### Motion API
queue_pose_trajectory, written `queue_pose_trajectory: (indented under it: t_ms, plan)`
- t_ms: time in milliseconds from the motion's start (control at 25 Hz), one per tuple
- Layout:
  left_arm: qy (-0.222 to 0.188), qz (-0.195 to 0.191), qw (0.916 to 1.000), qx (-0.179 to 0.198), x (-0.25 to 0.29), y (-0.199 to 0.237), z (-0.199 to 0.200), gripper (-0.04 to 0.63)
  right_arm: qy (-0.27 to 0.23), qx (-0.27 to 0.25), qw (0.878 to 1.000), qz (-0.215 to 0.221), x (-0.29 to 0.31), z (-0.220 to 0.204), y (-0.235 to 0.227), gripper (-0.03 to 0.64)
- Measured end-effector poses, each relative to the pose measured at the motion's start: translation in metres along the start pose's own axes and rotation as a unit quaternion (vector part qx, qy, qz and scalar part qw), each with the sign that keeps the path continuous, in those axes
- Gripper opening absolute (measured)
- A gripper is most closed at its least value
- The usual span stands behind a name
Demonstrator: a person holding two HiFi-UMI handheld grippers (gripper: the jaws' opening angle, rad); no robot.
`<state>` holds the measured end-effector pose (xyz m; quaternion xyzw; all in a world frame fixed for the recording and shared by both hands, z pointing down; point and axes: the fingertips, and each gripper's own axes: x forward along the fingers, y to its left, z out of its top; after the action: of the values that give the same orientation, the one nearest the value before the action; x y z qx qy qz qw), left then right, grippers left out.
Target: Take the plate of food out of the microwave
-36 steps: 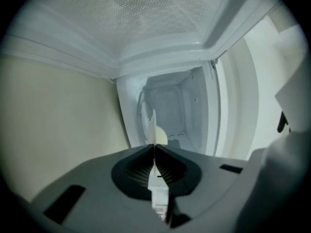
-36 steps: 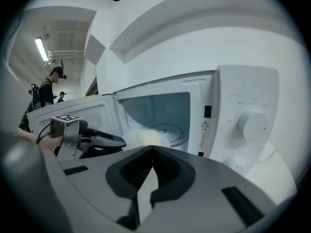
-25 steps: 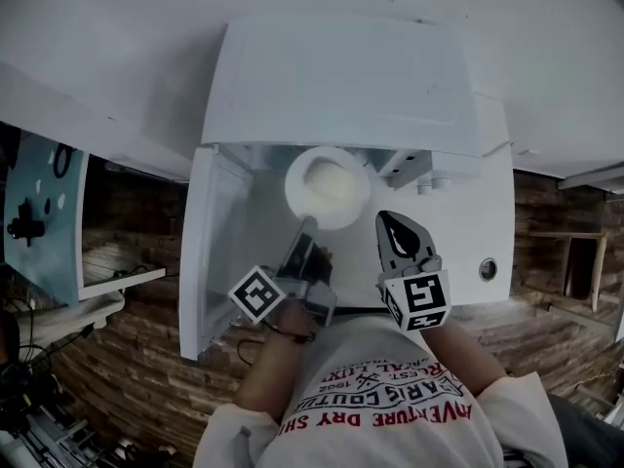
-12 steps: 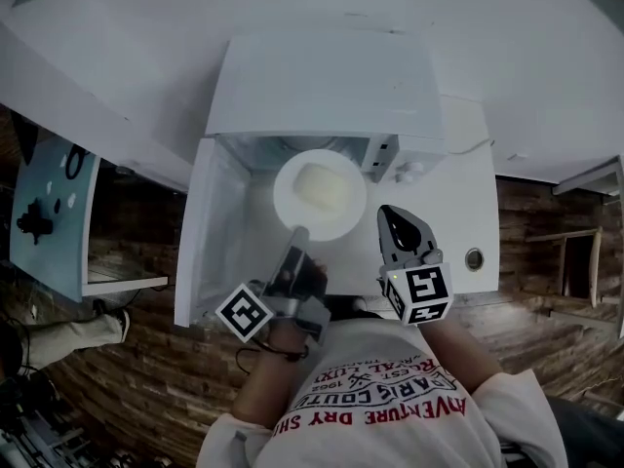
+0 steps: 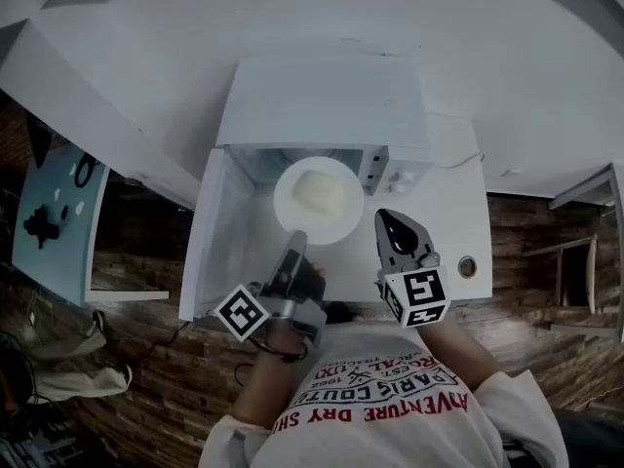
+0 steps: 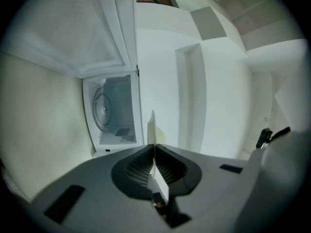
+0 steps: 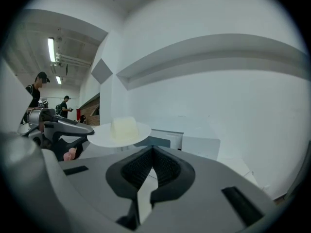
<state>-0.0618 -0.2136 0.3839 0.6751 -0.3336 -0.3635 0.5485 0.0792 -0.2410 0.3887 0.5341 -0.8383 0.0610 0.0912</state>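
The white plate (image 5: 314, 203) carries a pale block of food (image 5: 317, 190) and hangs just in front of the open white microwave (image 5: 322, 100). My left gripper (image 5: 295, 239) is shut on the plate's near rim; in the left gripper view the rim (image 6: 151, 130) shows edge-on between the shut jaws of the left gripper (image 6: 154, 147), with the empty cavity and turntable (image 6: 103, 108) behind. My right gripper (image 5: 395, 224) is shut and empty, right of the plate. In the right gripper view, the plate (image 7: 104, 135) and food (image 7: 123, 127) lie beyond the right gripper (image 7: 153, 149).
The microwave door (image 5: 207, 247) stands swung open at the left. The white counter (image 5: 453, 213) has a round hole (image 5: 466, 266) at the right. A teal board (image 5: 54, 213) stands far left. People (image 7: 35, 89) stand in the background.
The plate has come out of the microwave's cavity toward me, carried by the left gripper. The right gripper has stayed shut beside it.
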Motion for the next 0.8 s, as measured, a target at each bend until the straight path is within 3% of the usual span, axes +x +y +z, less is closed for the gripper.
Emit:
queue_pose_trajectory:
  t_ms: [360, 800]
  plan:
    - [0.012, -0.016, 0.9998, 0.005, 0.011, -0.011, -0.004, 0.014, -0.016, -0.005, 1.0, 0.002, -0.002, 0.01, -0.006, 0.009]
    - [0.012, -0.009, 0.9999, 0.002, 0.011, -0.006, -0.006, 0.014, -0.012, -0.003, 1.0, -0.009, -0.004, 0.009, -0.01, 0.009]
